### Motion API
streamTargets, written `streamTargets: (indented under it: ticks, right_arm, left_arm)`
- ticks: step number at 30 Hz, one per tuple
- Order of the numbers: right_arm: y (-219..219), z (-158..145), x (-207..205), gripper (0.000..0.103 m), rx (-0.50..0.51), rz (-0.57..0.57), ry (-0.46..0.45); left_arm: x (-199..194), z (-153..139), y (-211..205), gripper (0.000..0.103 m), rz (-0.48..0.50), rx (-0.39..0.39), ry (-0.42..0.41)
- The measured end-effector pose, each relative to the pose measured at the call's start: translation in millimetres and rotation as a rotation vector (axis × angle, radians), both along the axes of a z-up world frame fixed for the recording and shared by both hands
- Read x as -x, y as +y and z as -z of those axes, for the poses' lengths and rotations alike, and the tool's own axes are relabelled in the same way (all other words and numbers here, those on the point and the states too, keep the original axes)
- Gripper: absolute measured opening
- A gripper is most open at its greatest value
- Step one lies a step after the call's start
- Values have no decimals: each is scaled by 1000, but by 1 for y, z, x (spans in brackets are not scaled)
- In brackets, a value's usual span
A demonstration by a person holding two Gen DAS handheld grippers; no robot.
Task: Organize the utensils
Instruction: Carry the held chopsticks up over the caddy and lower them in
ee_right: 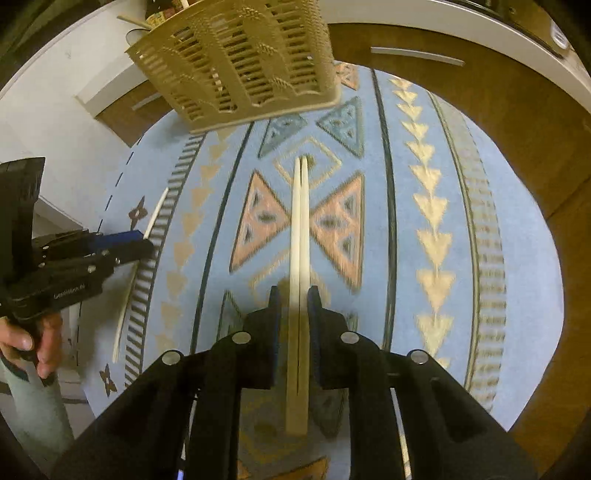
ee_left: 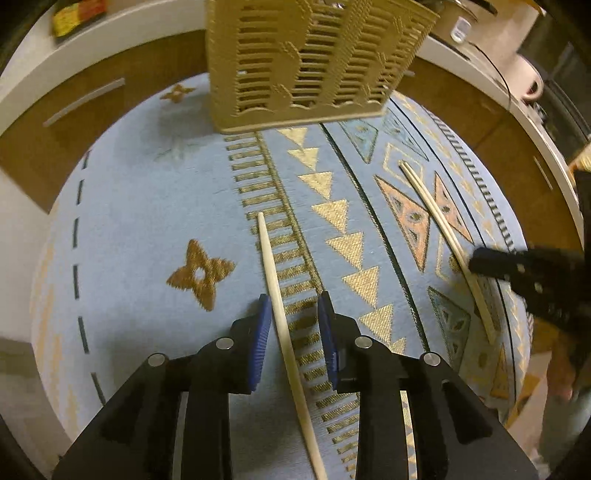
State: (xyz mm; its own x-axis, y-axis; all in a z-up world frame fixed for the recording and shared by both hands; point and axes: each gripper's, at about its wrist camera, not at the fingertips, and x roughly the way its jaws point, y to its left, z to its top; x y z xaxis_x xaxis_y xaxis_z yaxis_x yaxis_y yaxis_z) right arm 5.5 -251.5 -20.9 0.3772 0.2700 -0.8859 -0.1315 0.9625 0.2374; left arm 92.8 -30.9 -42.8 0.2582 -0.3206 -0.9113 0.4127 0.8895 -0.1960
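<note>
A single pale chopstick (ee_left: 275, 295) lies on the blue patterned cloth (ee_left: 147, 206) between the open fingers of my left gripper (ee_left: 293, 306), which straddles it without touching. A pair of pale chopsticks (ee_right: 300, 229) lies side by side between the blue pads of my right gripper (ee_right: 294, 299), whose jaws are narrowly apart around them. The pair also shows in the left wrist view (ee_left: 439, 218), with the right gripper (ee_left: 476, 264) at its near end. A beige slotted utensil basket (ee_left: 306, 62) stands at the far edge of the cloth, also in the right wrist view (ee_right: 240, 62).
The cloth covers a round table edged by brown wood cabinets (ee_left: 48, 147) and a white counter (ee_left: 110, 33). A white mug (ee_left: 528, 79) sits on the counter at the right. The left gripper and the hand holding it show in the right wrist view (ee_right: 122, 245).
</note>
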Motion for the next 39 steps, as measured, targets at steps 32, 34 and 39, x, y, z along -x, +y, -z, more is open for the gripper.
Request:
streamTargets:
  ticks: [32,34,39]
  right_arm:
    - [-5,-30,-8,10,34,-161,-80]
    - [-20,-40,11,10,-8,-150,-169]
    - [-31,-54,37,10,-132,-105,-290]
  left_arm:
    - [14,-38,-11,3,70,-23,-153]
    - [28,-52,-6,3,38,40,-224]
    - [53,-72,7,3,-25,170,-327]
